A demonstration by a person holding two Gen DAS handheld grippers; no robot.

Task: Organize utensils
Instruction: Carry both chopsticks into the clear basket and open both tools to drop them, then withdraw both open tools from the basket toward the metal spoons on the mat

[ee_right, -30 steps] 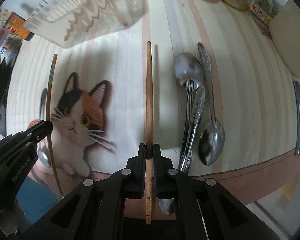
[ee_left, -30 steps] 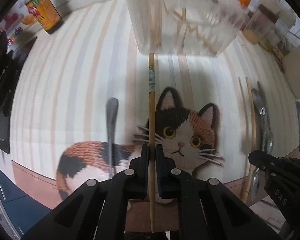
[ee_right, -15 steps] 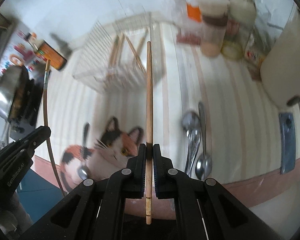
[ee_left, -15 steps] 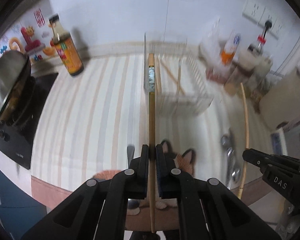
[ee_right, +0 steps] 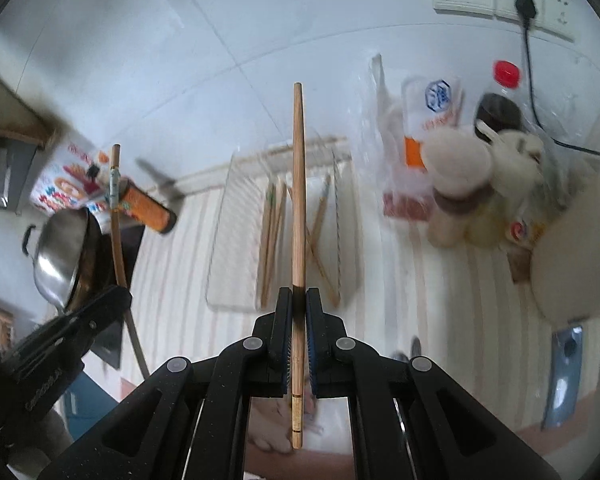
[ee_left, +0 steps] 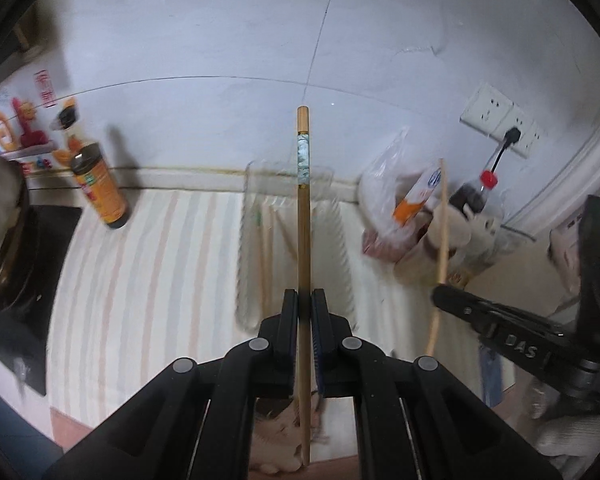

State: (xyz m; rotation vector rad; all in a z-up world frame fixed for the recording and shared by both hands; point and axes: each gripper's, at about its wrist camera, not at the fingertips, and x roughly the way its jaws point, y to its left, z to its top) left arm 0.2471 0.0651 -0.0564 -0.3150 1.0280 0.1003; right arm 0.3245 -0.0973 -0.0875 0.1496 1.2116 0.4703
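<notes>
Right wrist: right tool (ee_right: 298,300) clamping slender wooden chopstick (ee_right: 298,184).

My two grippers (ee_left: 305,300) (ee_right: 299,300) are matte black plastic, grey round rivets, blue-lined pads (ee_left: 318,344), white "DAS" lettering

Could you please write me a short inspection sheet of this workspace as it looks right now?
Surface: striped counter.
Job's things: one chopstick in the left gripper; one chopstick in the right gripper; clear tray holding several chopsticks.
Clutter: sauce bottle, red-capped bottle, bags and jars, pan.
Grippers: both shut on chopsticks.
Cables: black plug in wall socket, cord trailing down.
Surroundings: white tiled wall.
</notes>
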